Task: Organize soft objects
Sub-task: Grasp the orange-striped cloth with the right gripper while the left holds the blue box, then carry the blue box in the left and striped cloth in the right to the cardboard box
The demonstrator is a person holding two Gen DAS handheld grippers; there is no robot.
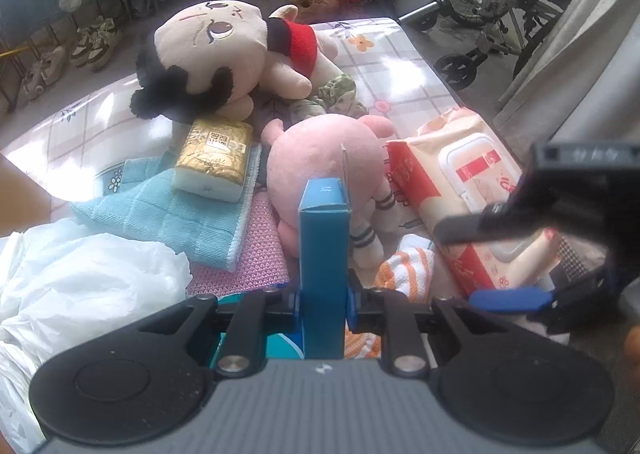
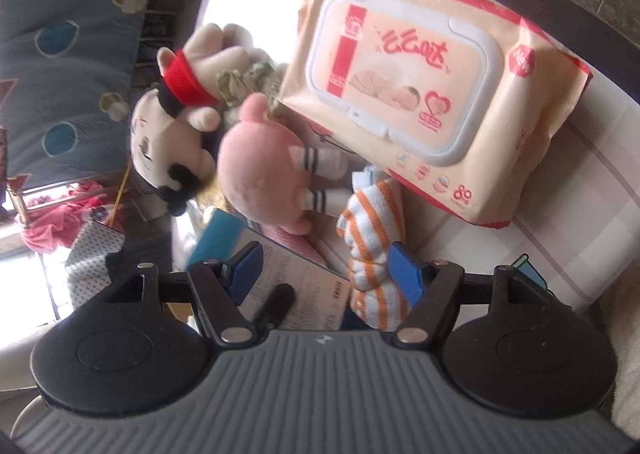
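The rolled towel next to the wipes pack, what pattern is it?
Orange and white stripes on the rolled towel, clearest in the right wrist view.

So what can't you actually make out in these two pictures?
- Blue box, left view: its lower end is hidden behind the left tool gripping it.
- Wipes pack, left view: its near end is covered by the dark right tool.
- Print on the box, right view: too blurred to read.
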